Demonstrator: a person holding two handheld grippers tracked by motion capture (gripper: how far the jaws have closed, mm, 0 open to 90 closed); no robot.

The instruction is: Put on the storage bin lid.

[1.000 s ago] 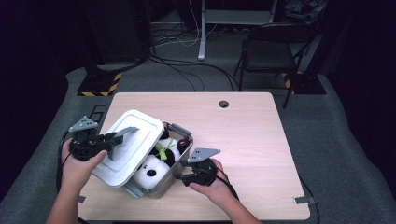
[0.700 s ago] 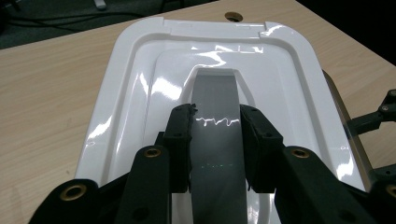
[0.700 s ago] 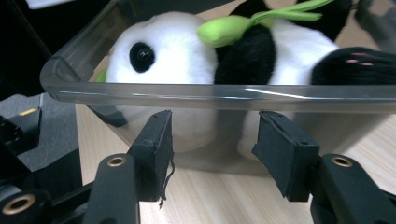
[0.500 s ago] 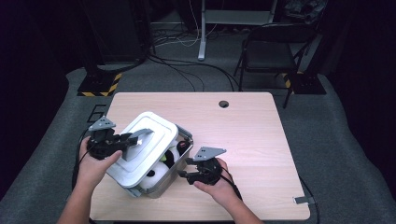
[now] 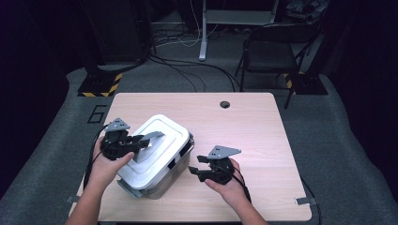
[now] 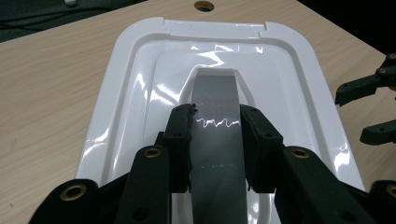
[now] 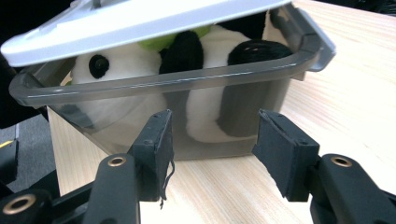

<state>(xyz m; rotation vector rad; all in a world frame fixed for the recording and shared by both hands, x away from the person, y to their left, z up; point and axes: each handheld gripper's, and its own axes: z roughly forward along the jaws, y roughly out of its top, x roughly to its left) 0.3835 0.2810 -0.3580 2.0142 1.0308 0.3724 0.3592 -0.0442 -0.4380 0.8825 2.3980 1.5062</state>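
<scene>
Dark floor, cables and a folding chair [image 5: 274,44] lay behind the pale wooden table [image 5: 253,122], where you worked at the near left part. Your left gripper [image 5: 146,140] was clenched on the grey handle [image 6: 215,135] of the white lid [image 5: 155,143], its pads squeezing the strap from both sides, which is why the lid sat tilted over the grey box [image 5: 176,164] rather than flat on its rim: you carried it by the handle, the far edge low and the near edge raised, seemingly to seat it on the box. In the right gripper view the lid [image 7: 130,21] hung over the box [image 7: 163,116] with a gap under it, so I judged it not yet pressed shut. Your right gripper [image 5: 197,169] stood just beside the box's right side with its jaws apart and nothing between them, the pads clear of the wall; it looked placed there to steady the box or press the lid down, though that is a guess. Inside, a black and white plush [image 7: 140,79] with something green behind it lay packed against the translucent wall. Much stayed hard to read: the lid covered nearly all the contents from above, so how many toys were in there could not be told; the green thing was cut off by the lid's edge; any latches on the box were too dim to make out; and whether the lid's far edge already touched the rim was hidden.
</scene>
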